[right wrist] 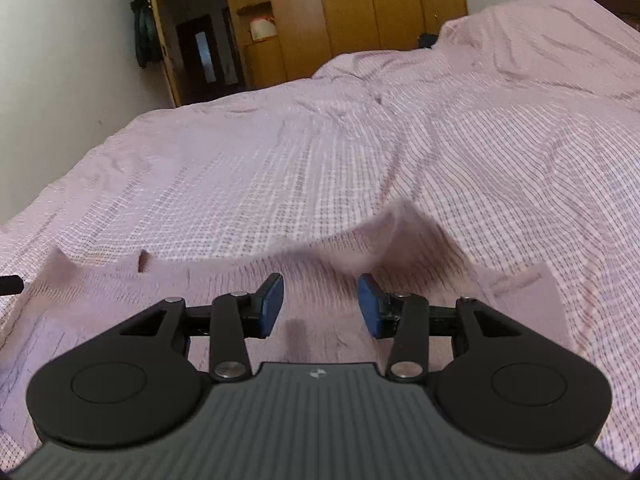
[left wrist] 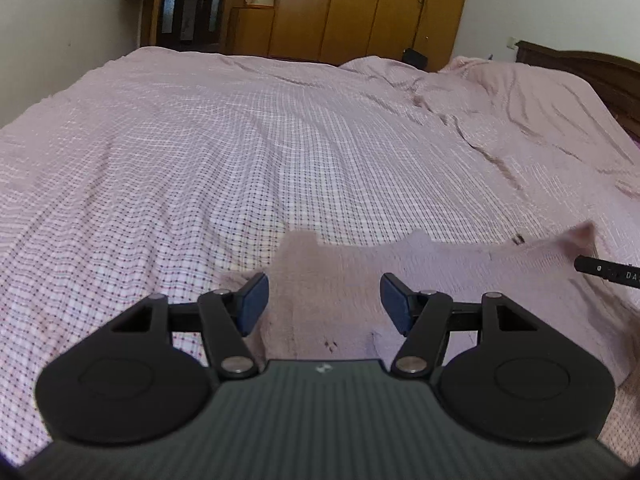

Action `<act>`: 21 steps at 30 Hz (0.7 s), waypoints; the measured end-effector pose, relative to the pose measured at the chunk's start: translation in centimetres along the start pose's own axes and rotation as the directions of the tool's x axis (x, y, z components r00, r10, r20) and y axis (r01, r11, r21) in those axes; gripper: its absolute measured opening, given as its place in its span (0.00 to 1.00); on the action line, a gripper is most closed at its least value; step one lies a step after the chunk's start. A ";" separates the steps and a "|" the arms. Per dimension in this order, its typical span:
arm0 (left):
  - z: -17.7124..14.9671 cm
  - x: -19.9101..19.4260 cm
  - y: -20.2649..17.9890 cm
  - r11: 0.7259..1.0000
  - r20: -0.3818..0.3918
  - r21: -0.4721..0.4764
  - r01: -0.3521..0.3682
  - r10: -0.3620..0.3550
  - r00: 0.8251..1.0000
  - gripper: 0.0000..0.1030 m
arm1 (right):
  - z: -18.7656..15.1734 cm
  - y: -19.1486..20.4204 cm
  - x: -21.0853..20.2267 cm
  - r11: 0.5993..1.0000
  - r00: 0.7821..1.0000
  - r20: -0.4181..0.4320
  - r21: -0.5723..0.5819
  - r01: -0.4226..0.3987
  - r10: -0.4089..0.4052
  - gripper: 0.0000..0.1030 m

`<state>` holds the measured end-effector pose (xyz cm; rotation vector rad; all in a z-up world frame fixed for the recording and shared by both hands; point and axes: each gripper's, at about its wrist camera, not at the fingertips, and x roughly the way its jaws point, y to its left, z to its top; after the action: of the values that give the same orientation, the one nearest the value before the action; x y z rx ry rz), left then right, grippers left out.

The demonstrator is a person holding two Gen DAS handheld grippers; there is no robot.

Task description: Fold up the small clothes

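Left gripper (left wrist: 324,302) open above pink garment (left wrist: 440,280); right gripper (right wrist: 320,304) open above same garment, blurred. Garment lies on checked bed (left wrist: 240,152).

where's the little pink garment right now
The pink garment lies on the checked bedspread at the bed's near edge, directly ahead of both open tools: left tool, right tool. Its edges look blurred.

Dim, soft indoor light; fisheye bending at edges; pink garment (right wrist: 400,240) smeared by motion blur.
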<state>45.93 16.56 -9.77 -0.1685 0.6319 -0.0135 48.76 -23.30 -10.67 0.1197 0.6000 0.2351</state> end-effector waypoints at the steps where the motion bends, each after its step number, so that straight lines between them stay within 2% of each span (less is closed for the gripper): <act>1: -0.1 -0.1 -0.2 1.000 -0.003 0.007 -0.001 0.001 1.000 0.61 | -0.1 -0.1 -0.2 1.000 1.000 -0.005 0.001 -0.001 0.001 0.48; 7: -1.3 -0.8 -0.5 0.999 -0.042 0.037 0.006 -0.005 0.999 0.61 | -0.1 -2.8 -2.4 1.000 1.000 -0.009 0.022 0.009 -0.009 0.48; 12: -2.2 -2.5 0.3 0.998 -0.031 0.060 -0.025 0.027 0.999 0.61 | -0.5 -8.8 -4.4 0.991 0.998 0.007 0.122 0.062 -0.063 0.58; 14: -2.2 -2.9 0.4 0.999 -0.014 0.040 -0.026 0.026 1.000 0.61 | -0.9 -11.4 -4.7 0.977 0.995 -0.022 0.186 0.104 -0.101 0.58; 17: -2.4 -2.5 0.1 1.000 -0.010 0.018 -0.026 0.026 1.000 0.61 | -1.9 -14.8 -5.3 0.957 0.996 -0.043 0.279 0.082 -0.072 0.58; 21: -3.2 -1.4 -1.1 0.995 -0.039 0.085 -0.045 0.048 0.998 0.61 | -3.0 -16.7 -5.7 0.945 0.994 -0.070 0.314 0.096 -0.078 0.59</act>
<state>42.97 15.08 -11.31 -0.0725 0.6745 0.0013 45.54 -40.73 -13.04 0.3977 0.6950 0.0538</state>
